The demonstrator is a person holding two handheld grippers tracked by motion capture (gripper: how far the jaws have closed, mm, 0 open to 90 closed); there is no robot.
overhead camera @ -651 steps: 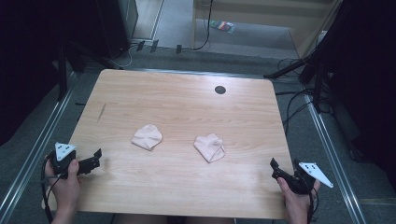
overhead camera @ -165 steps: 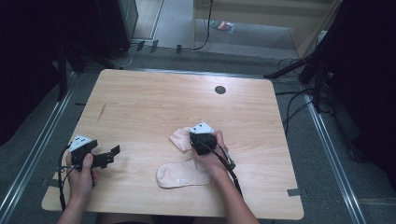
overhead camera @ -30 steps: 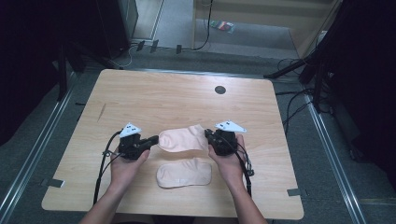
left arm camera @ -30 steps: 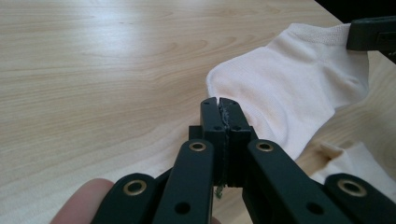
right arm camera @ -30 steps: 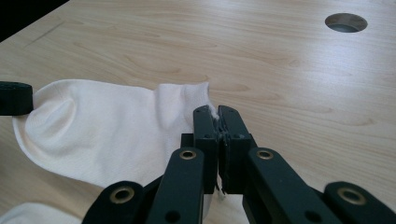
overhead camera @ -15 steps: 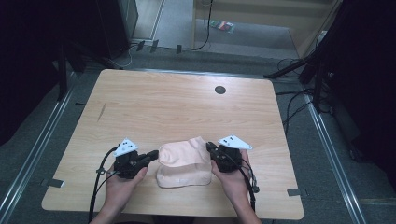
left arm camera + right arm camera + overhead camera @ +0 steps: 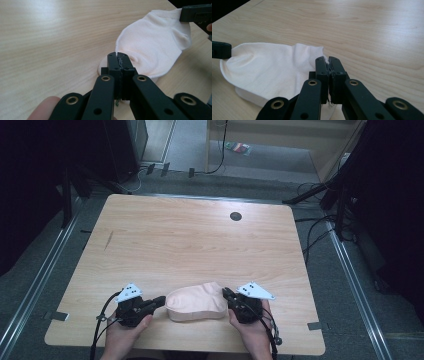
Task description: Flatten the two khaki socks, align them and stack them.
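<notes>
Two pale socks lay stacked near the table's (image 7: 200,240) front edge, upper sock (image 7: 196,298) stretched between the grippers over the lower sock (image 7: 192,316), whose edge peeked out beneath. Left gripper (image 7: 159,300) was clenched on the upper sock's toe end, fabric bunched right at its jaw tips in the left gripper view (image 7: 117,58). Right gripper (image 7: 226,294) was clamped on the cuff end, a bit of white cloth pinched between the jaws in the right gripper view (image 7: 326,62). Holding both ends likely kept the sock taut and flat so it would line up over its mate. Both hands sat low at the near edge, left hand (image 7: 125,332) and right hand (image 7: 252,330) angled inward, grippers facing each other across the sock.
</notes>
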